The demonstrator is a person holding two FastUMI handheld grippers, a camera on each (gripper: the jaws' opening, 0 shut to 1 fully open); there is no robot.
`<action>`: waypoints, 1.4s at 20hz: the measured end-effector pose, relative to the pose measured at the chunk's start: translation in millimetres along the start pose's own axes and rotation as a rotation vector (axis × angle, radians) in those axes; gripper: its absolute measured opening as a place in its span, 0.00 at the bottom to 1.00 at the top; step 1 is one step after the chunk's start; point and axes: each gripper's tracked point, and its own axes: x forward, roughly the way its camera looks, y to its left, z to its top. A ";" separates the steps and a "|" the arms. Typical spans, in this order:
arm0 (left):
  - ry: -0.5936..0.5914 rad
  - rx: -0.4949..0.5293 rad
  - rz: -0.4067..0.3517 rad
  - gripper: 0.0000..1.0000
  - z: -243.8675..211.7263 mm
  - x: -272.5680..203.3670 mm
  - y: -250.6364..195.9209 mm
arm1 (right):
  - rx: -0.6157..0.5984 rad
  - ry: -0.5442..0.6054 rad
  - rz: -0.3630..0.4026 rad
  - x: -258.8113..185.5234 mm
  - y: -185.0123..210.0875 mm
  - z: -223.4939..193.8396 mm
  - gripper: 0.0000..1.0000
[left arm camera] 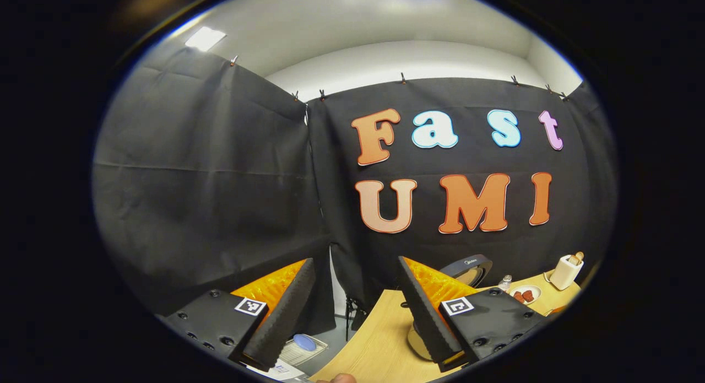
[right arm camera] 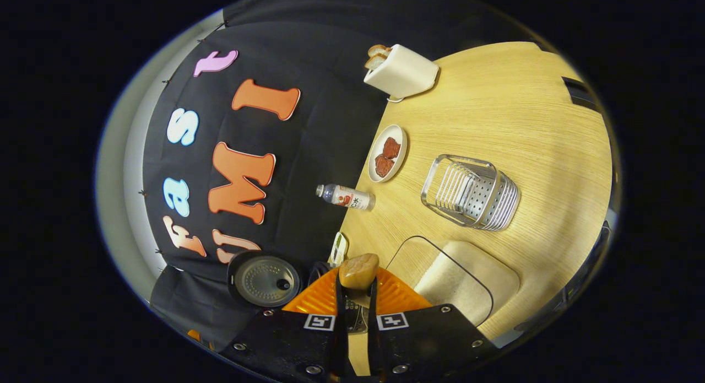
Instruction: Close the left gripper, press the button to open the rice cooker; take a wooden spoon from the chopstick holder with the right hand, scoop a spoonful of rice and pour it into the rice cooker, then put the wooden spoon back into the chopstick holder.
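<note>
right gripper point(right arm camera: 357, 311) is pinching the wooden spoon point(right arm camera: 358, 271), its bowl poking up between the fingers, beside the open rice cooker point(right arm camera: 264, 280) at the table's point(right arm camera: 529, 113) back edge. Left gripper point(left arm camera: 358, 311) spread wide, holding nothing. Chopstick holder point(right arm camera: 471, 192) sits mid-table

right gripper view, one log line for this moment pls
right gripper: shut on wooden spoon | left gripper: open, idle | rice cooker lid: open | chopstick holder: empty

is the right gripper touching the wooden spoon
Touching: in the right gripper view, the right gripper has both fingers pressed on the wooden spoon, its bowl sticking out beyond the tips.
</note>
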 end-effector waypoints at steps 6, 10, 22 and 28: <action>0.005 -0.022 -0.017 1.00 -5.7 0.1 -1.5 | 0.052 -0.011 0.005 -3.1 18.7 11.1 0.13; 0.012 -0.037 -0.020 1.00 -10.5 3.1 1.6 | 0.112 -0.023 0.021 -5.2 32.1 15.3 0.13; 0.022 -0.052 -0.005 0.98 -19.6 7.1 14.7 | 0.182 -0.002 0.109 2.2 109.4 20.9 0.13; 0.011 -0.050 -0.016 0.98 -17.3 5.3 18.2 | 0.172 0.040 0.138 21.7 149.5 6.6 0.13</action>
